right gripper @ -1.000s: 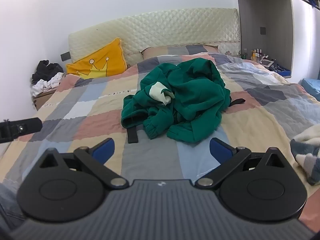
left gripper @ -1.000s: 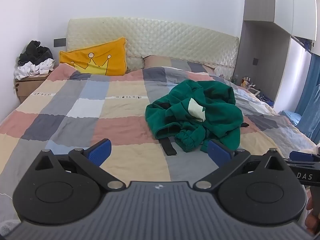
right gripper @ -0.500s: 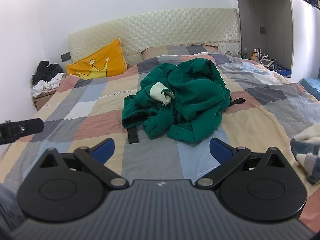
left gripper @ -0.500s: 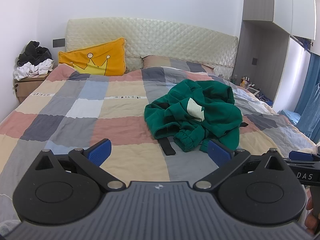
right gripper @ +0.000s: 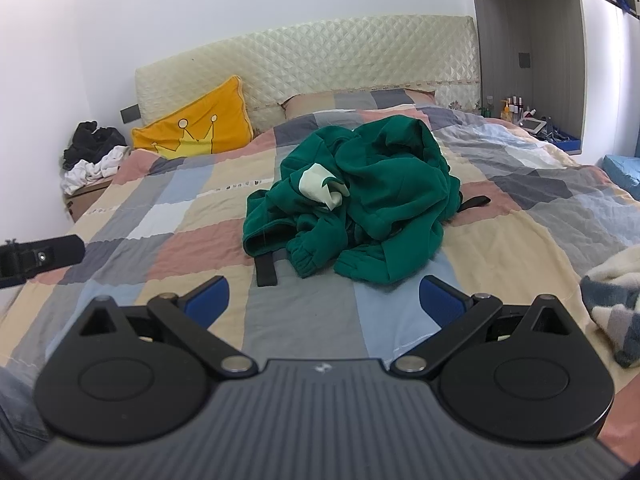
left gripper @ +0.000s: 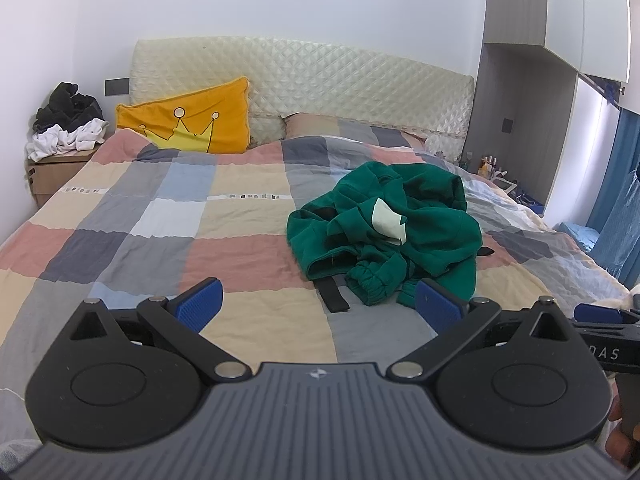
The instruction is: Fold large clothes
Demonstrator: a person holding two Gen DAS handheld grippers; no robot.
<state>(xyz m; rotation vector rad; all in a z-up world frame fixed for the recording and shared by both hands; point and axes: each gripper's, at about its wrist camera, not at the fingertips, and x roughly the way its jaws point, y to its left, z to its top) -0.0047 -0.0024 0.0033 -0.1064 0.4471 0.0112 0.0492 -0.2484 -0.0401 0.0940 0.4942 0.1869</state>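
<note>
You held both tools back from the work at this moment, neither touching cloth. Your left hand-held gripper (left gripper: 318, 307) stood with its blue pads spread wide and nothing between them; your right hand-held gripper (right gripper: 324, 300) was spread just as wide and just as empty.

The green garment (left gripper: 390, 232) lay in a crumpled heap on the patchwork quilt (left gripper: 160, 216) of the bed, towards the middle of the mattress. A pale patch (right gripper: 320, 186) showed on top of the heap, a cuffed sleeve end (right gripper: 304, 256) trailed out on the side facing you, and a black strap (right gripper: 266, 272) lay flat on the quilt just beside it.

From your left tool the heap sat ahead and off to the right. From your right tool it sat almost straight ahead, its near edge just beyond the pads, so your right hand looked the nearer one. The bundle showed no clear long axis; I judged it wanted shaking open and spreading flat before any fold. The folding looked not yet begun.

The yellow crown cushion (left gripper: 188, 124) against the headboard was well apart from the garment and out of your way.
</note>
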